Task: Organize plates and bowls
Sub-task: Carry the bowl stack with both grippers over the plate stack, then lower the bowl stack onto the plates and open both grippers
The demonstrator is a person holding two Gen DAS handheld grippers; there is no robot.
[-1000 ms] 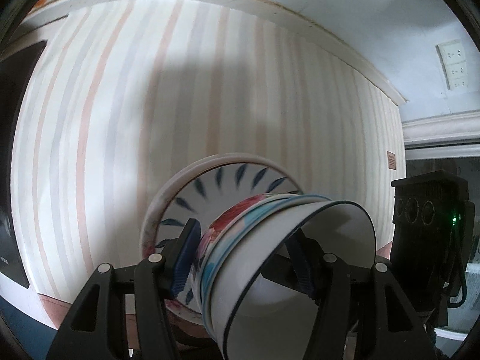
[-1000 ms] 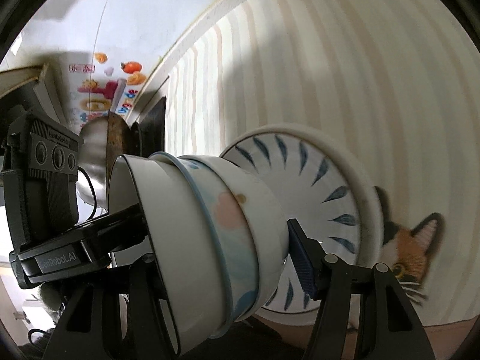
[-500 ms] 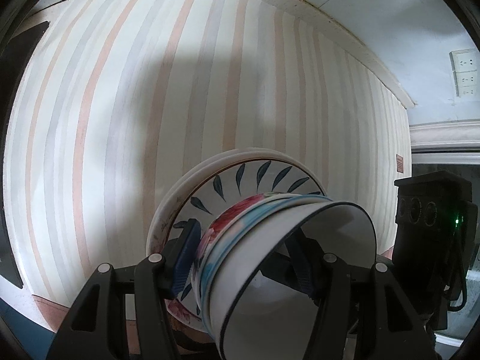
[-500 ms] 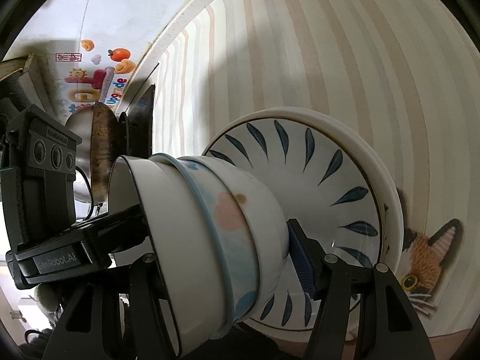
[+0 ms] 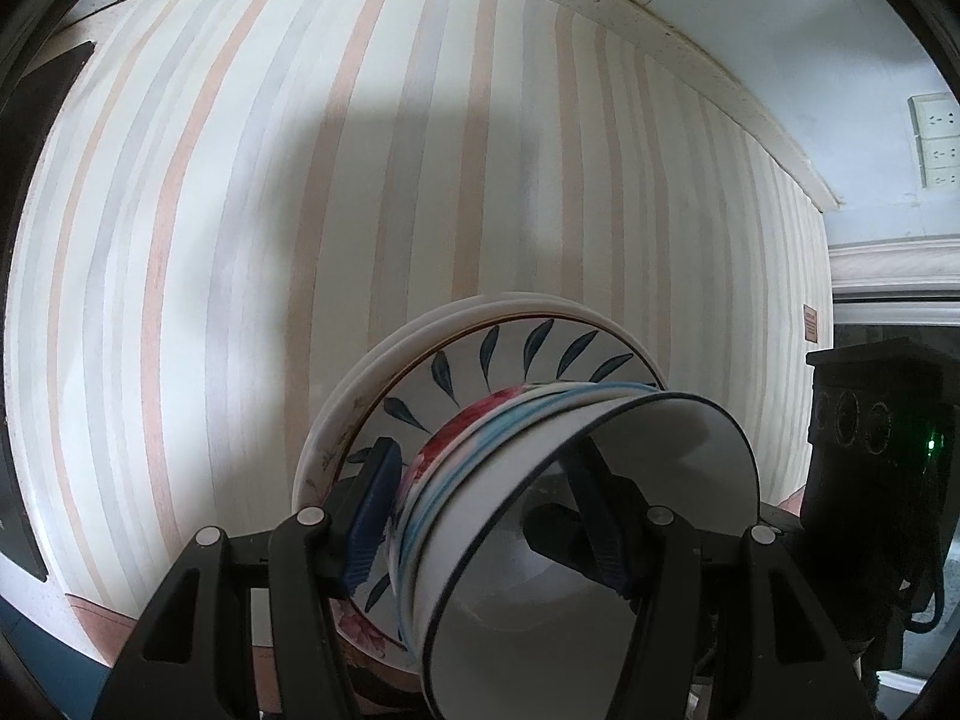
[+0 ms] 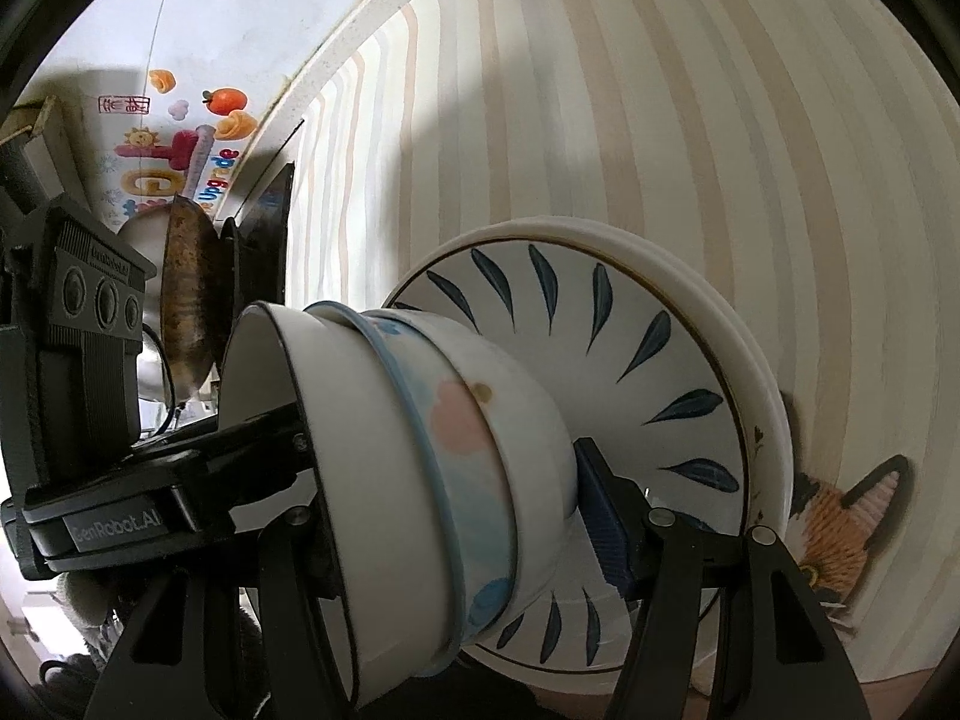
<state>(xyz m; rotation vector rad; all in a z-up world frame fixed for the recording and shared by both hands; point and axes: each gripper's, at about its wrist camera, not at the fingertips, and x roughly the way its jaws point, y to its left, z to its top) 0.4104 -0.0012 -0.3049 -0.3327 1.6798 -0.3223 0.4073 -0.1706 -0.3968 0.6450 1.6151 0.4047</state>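
Striped tablecloth (image 5: 240, 240) fills the background. Both grippers, left gripper (image 5: 492, 516) and right gripper (image 6: 456, 510), clamp nested bowls (image 6: 420, 480) atop stacked plates (image 6: 660, 330); stacking looks finished, placement remains.

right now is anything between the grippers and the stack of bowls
Nothing visible. The left gripper and the right gripper each straddle the nested bowls, fingers on opposite sides of the rims. The leaf-pattern plate sits beyond the bowls, not between them and the fingers.
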